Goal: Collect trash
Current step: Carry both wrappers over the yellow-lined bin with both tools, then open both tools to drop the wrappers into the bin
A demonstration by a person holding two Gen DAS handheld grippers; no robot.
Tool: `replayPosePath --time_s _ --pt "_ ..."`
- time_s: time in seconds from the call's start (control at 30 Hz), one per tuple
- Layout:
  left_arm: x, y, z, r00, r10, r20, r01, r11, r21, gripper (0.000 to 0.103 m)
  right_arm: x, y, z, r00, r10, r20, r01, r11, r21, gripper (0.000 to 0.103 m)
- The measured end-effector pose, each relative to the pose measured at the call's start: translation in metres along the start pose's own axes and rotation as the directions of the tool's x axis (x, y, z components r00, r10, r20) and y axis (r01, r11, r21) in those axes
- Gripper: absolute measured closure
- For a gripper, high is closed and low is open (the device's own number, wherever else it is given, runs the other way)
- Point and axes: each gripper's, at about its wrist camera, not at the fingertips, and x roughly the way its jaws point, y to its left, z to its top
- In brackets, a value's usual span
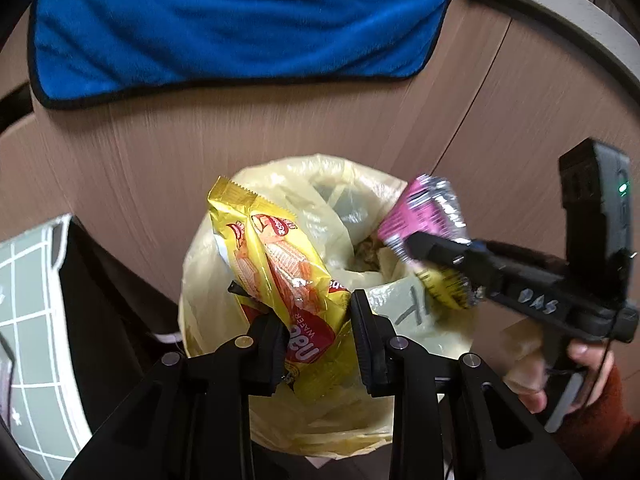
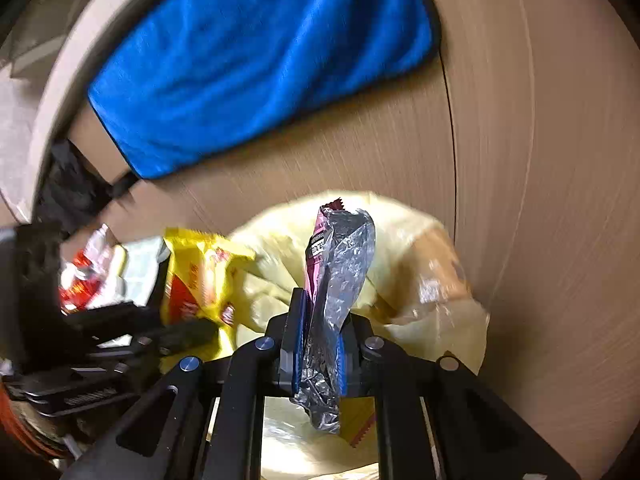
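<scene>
A bin lined with a pale yellow bag (image 1: 320,200) stands on the wooden floor, its mouth open. My left gripper (image 1: 316,312) is shut on a yellow wafer wrapper (image 1: 276,264), which hangs over the bin's near rim. My right gripper (image 1: 416,246) comes in from the right, shut on a pink and silver foil wrapper (image 1: 424,208) above the bin's far right edge. In the right wrist view the right gripper (image 2: 320,328) clamps that foil wrapper (image 2: 340,264) upright over the yellow bag (image 2: 400,248), and the wafer wrapper (image 2: 196,276) shows at the left in the left gripper (image 2: 188,330).
A blue cloth (image 1: 240,20) hangs on the brown wooden panel (image 1: 160,140) behind the bin. A grey gridded mat (image 1: 28,300) lies at the left. A hand in a rust-red sleeve (image 1: 600,412) holds the right gripper. A red and white wrapper (image 2: 88,272) lies at the left.
</scene>
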Motion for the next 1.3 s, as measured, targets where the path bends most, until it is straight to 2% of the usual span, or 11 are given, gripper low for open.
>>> replayPosePath --time_s 0.23,0.3,0.37,0.43,0.5,0.67,0.9,0.97,1.03,1.2,1.3 --pt "0.011 0.007 0.004 0.999 -0.03 -0.037 0.028 0.999 -0.046 0.069 0.025 -0.004 -0.008 0.997 -0.034 -0.071 0.034 0.999 -0.007 0.09" --pt "0.015 0.007 0.008 0.998 -0.057 -0.035 0.055 0.997 -0.059 0.063 0.026 -0.003 -0.008 0.997 -0.033 -0.072 0.033 0.999 -0.004 0.089" --pt "0.013 0.009 0.01 0.996 -0.087 -0.018 0.085 0.994 -0.074 0.056 0.023 -0.003 -0.008 0.998 -0.034 -0.053 0.034 0.999 0.002 0.082" --pt "0.01 0.01 0.013 0.994 -0.111 0.0 0.111 0.99 -0.084 0.049 0.019 0.001 -0.005 0.999 -0.033 -0.025 0.033 0.999 0.002 0.067" --pt "0.007 0.011 0.016 0.991 -0.131 0.015 0.132 0.987 -0.093 0.045 0.01 0.001 -0.003 0.999 -0.038 0.006 0.038 0.999 -0.004 0.066" --pt "-0.004 0.013 0.02 0.988 -0.152 0.041 0.156 0.981 -0.116 0.044 -0.011 0.002 0.004 0.992 -0.094 0.081 0.097 0.995 -0.026 0.066" --pt "-0.032 0.014 0.026 0.985 -0.119 0.127 0.132 0.986 -0.105 0.044 -0.041 -0.003 0.01 0.981 -0.11 0.159 0.113 0.994 -0.009 0.066" --pt "-0.025 0.013 0.028 0.984 -0.14 0.105 0.152 0.982 -0.113 0.044 -0.046 -0.004 0.011 0.978 -0.114 0.173 0.116 0.993 -0.001 0.064" --pt "-0.014 0.011 0.028 0.985 -0.156 0.067 0.163 0.98 -0.113 0.044 -0.051 -0.006 0.012 0.976 -0.114 0.185 0.115 0.993 0.006 0.057" --pt "0.03 0.009 0.024 0.984 -0.17 -0.054 0.16 0.975 -0.154 0.044 -0.056 -0.01 0.012 0.975 -0.116 0.191 0.113 0.993 0.025 0.057" --pt "0.039 0.009 0.027 0.986 -0.157 -0.061 0.145 0.976 -0.163 0.045 -0.06 -0.01 0.011 0.973 -0.124 0.194 0.121 0.992 0.025 0.057"
